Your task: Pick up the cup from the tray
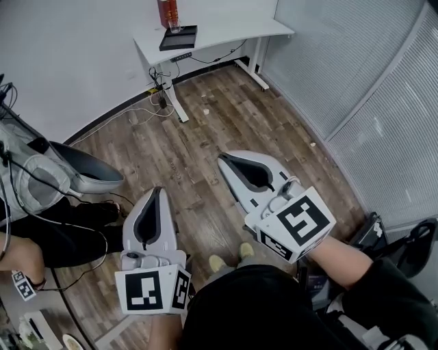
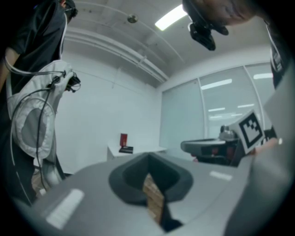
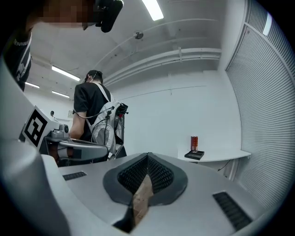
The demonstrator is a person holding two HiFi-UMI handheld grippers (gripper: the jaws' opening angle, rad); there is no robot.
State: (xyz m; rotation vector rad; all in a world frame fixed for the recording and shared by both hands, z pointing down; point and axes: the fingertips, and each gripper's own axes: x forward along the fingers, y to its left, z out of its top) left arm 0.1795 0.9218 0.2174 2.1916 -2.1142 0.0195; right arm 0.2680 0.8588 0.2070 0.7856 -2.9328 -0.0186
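Observation:
Across the room, a black tray (image 1: 179, 37) lies on a white desk (image 1: 226, 31). A tall red container (image 1: 168, 10) stands at the tray's far end, with what looks like a small clear cup (image 1: 174, 27) beside it on the tray. My left gripper (image 1: 159, 191) and right gripper (image 1: 222, 161) are held over the wooden floor, well short of the desk. Both are shut with nothing in them. In the left gripper view the tray (image 2: 125, 150) and red container (image 2: 123, 139) are small and far off. The right gripper view shows the tray (image 3: 194, 155) and container (image 3: 194, 142) ahead to the right.
Another person (image 1: 41, 225) sits at the left with a white harness, cables and a grey gripper (image 1: 85, 172). Cables (image 1: 161, 96) lie on the floor under the desk by its leg. A frosted glass wall (image 1: 356, 89) runs along the right.

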